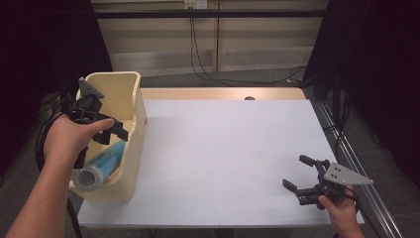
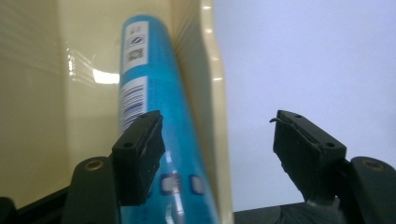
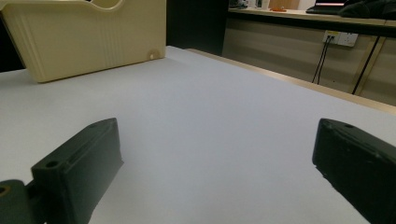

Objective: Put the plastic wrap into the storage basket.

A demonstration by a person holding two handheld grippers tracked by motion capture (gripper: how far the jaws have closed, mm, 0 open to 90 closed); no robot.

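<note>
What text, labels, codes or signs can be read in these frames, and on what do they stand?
Nothing can be read as words.
Blue tube in the cream bin: white label panels with a barcode, a square code and round symbols, all too blurred to read.
Its lower end: small white boxes, illegible.
Wall socket: no legible marking.

Bin point(image 1: 130, 148): on the table's point(image 1: 223, 158) left edge.
Tube point(image 1: 101, 163): lying inside the bin, along its right wall.
Left gripper point(image 1: 111, 133): over the bin.
Right gripper point(image 1: 298, 173): near the table's right corner.
</note>
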